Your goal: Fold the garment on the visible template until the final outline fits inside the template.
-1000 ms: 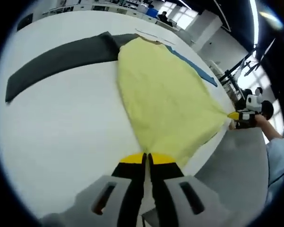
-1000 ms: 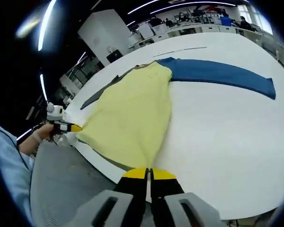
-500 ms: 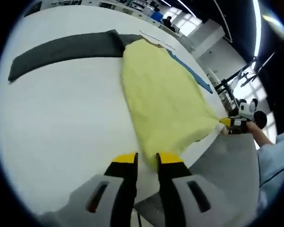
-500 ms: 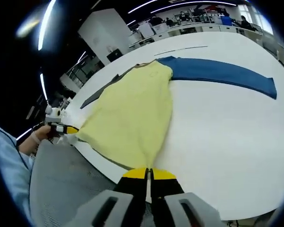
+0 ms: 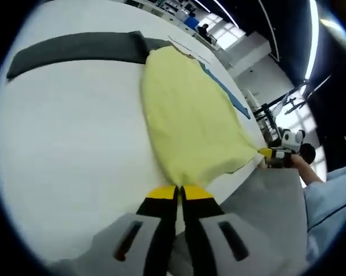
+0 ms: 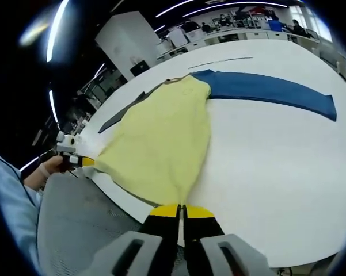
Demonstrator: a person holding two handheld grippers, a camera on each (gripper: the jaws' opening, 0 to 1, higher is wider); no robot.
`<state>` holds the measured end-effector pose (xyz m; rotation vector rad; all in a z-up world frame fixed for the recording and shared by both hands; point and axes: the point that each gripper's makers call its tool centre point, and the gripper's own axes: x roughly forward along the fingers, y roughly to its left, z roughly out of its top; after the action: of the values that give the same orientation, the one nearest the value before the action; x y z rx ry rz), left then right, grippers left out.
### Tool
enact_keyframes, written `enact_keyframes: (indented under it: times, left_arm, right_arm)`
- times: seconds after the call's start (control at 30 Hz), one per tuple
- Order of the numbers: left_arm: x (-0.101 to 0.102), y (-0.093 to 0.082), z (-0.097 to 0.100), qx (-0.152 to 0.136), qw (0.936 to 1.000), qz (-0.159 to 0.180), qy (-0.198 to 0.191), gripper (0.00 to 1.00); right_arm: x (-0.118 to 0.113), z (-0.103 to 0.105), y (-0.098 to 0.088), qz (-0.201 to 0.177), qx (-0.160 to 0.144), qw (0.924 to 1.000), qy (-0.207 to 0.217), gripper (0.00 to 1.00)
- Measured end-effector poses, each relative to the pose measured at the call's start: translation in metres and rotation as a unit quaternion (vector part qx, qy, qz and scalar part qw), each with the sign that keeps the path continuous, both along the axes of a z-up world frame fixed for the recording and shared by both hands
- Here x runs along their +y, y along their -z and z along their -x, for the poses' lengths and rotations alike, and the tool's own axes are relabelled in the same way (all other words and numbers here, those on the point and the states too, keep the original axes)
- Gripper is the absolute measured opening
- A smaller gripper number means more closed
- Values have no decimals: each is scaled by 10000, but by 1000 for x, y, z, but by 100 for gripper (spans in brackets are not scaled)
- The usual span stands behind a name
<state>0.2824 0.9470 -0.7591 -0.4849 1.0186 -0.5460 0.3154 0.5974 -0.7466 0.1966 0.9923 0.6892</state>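
garment: a yellow garment (image 5: pixel 190 121) lies flat on the white table (image 5: pixel 63 144), running from the near table edge towards 12 o'clock in the left gripper view; in the right gripper view (image 6: pixel 161 138) it runs from 6 o'clock up towards 11 o'clock.
why it lies so: its near hem sits at the table edge, probably so both lower corners can be taken at once and carried over for a fold.
template: I cannot make out a template outline under the cloth; it may be hidden by the garment.
left gripper: the left gripper (image 5: pixel 179 192) has its yellow-tipped jaws drawn together with almost no gap, at the garment's near corner at 6 o'clock. Whether cloth is pinched between them is hard to tell, as the hem ends right at the tips. In the right gripper view the same tool (image 6: pixel 83 161) sits at 9 o'clock, at the other hem corner, held by a hand (image 6: pixel 43 171).
right gripper: the right gripper (image 6: pixel 181 211) has its jaws pressed together on the garment's hem corner at 6 o'clock, the cloth drawn to a point into the tips. It also appears at 3 o'clock in the left gripper view (image 5: pixel 267 153).
hold: the hem between the two corners looks fairly taut, which suits lifting it evenly.
other cloth: a dark grey strip (image 5: pixel 75 49) lies across the table at 11 o'clock beyond the garment's far end; a blue strip (image 6: pixel 265 89) lies at 1 o'clock in the right gripper view, touching the garment's top.
stage: the fold looks not yet started, since the garment lies at full length.
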Motion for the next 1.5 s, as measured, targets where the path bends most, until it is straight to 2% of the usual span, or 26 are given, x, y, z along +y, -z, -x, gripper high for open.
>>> enact_keyframes:
  times: [0.13, 0.23, 0.37, 0.5, 0.57, 0.67, 0.8, 0.9, 1.07, 1.17, 1.27, 1.4, 1.43, 1.47, 1.5]
  left_arm:
    - [3, -10, -1, 0, 9999, 70, -105, 0]
    - [3, -10, 4, 133, 9998, 56, -151, 0]
    - [1, 2, 11, 279, 9993, -230, 25, 0]
    - [3, 9, 4, 194, 9978, -618, 135, 0]
    - [2, 8, 2, 177, 9978, -624, 148, 0]
    - [8, 2, -8, 69, 9982, -599, -30, 0]
    - [10, -14, -21, -127, 9991, -305, -252, 0]
    - [12, -22, -30, -255, 9989, -229, -313, 0]
    - [14, -26, -50, -383, 9980, -195, -467, 0]
    - [13, -24, -55, -277, 9983, -209, -462, 0]
    - [11, -25, -50, -191, 9989, -244, -361, 0]
    - [10, -26, -28, 215, 9997, -82, -120, 0]
    - [10, -26, -24, 237, 9996, -66, -109, 0]
    - [8, -27, -16, 430, 9990, 40, -62, 0]
    - [7, -29, -10, 481, 9988, 80, -18, 0]
  right_arm:
    - [-1, -2, -6, -49, -67, 10000, 41, 0]
    - [-1, -2, -4, -50, -49, 10000, 37, 0]
    - [-4, 1, 12, 54, 99, 9999, -3, 0]
    - [-4, 1, 21, 161, 85, 9998, 5, 0]
    - [-5, 0, 21, 189, 50, 9998, 0, 0]
    - [-6, -5, 14, 123, -79, 9998, 133, 0]
    - [-5, -16, -6, -132, -305, 9989, 337, 0]
    - [-3, -31, -21, -362, -522, 9965, 552, 0]
    - [-1, -49, -23, -397, -613, 9951, 667, 0]
    - [2, -52, -21, -386, -585, 9953, 670, 0]
    - [1, -49, -22, -359, -549, 9960, 604, 0]
    - [-3, -31, -26, -426, -335, 9972, 506, 0]
    - [-3, -27, -26, -477, -231, 9973, 506, 0]
    - [-3, -20, -29, -604, -108, 9967, 529, 0]
    - [-3, -17, -30, -702, -49, 9959, 576, 0]
